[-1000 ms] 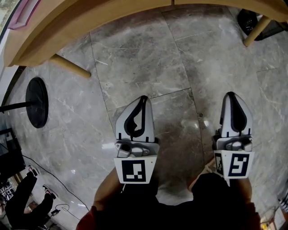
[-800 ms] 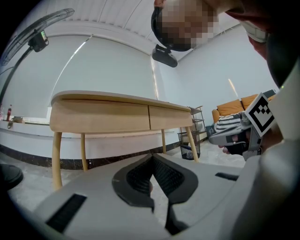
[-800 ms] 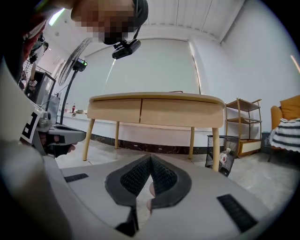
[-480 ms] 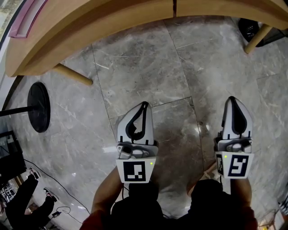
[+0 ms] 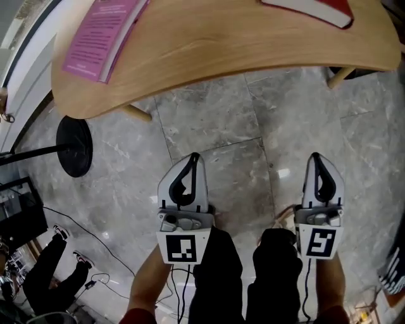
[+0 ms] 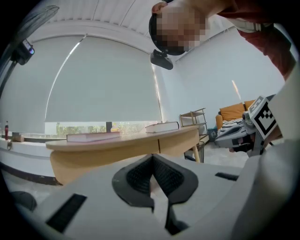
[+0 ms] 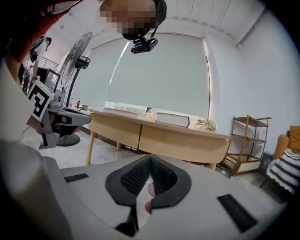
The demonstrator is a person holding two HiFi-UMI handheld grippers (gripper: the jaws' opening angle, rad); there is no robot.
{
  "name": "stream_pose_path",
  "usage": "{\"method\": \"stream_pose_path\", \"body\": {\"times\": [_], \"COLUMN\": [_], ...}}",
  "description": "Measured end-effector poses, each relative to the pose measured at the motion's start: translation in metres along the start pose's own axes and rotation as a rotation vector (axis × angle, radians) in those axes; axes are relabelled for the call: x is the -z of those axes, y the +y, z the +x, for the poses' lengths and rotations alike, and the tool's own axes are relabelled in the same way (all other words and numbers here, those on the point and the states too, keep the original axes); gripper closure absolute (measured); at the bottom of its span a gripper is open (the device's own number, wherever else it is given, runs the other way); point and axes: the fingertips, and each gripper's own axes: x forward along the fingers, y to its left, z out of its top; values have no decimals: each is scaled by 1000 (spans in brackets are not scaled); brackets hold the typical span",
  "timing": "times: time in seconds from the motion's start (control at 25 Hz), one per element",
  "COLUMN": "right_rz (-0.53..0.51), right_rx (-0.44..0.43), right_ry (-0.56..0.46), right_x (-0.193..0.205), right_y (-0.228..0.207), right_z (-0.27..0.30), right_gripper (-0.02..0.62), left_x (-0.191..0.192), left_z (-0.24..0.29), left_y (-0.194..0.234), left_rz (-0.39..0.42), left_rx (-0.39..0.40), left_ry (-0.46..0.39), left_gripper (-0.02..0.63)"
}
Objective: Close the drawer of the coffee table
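Observation:
The wooden coffee table (image 5: 240,44) fills the top of the head view, a pink book (image 5: 101,38) and a red-and-white book (image 5: 316,9) lying on it. Its two drawer fronts (image 7: 183,143) look flush on either side of a seam in the right gripper view. My left gripper (image 5: 192,158) and right gripper (image 5: 315,158) hang side by side over the marble floor, short of the table edge, both shut on nothing. In the left gripper view the shut left gripper (image 6: 152,157) points at the table (image 6: 122,145), while the right gripper (image 7: 150,158) faces the drawer fronts.
A black round fan base (image 5: 74,145) stands on the floor at left, near a table leg (image 5: 136,112). Cables and a person's dark shoes (image 5: 57,253) lie at lower left. A wooden shelf rack (image 7: 248,140) stands right of the table; an orange sofa (image 6: 234,112) is behind.
Both grippers have risen, still shut. The head view now takes in the table top with its books, where earlier only the table's curved edge showed.

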Motion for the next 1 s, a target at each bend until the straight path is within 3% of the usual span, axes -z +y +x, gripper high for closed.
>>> {"method": "stream_pose_path", "body": {"times": [0.24, 0.4, 0.6, 0.8, 1.0], "right_rz": [40, 59, 102, 121, 96], "right_rx": [1, -2, -2, 18, 51], "right_ry": [8, 65, 59, 17, -83], "right_x": [-162, -262, -382, -486, -577], "right_y": [-19, -31, -47, -61, -78], "right_z": [-45, -88, -107, -142, -175], "right_gripper": [598, 598, 598, 598, 598], "left_x": [-155, -262, -377, -497, -572], "left_z": [-43, -80, -90, -115, -144], "left_y": [13, 19, 32, 51, 80], "left_rz": [-24, -63, 115, -55, -73], "left_rx": [-48, -79, -1, -70, -136], "left_ry": [32, 83, 137, -28, -62], "left_gripper": [599, 600, 598, 598, 599]}}
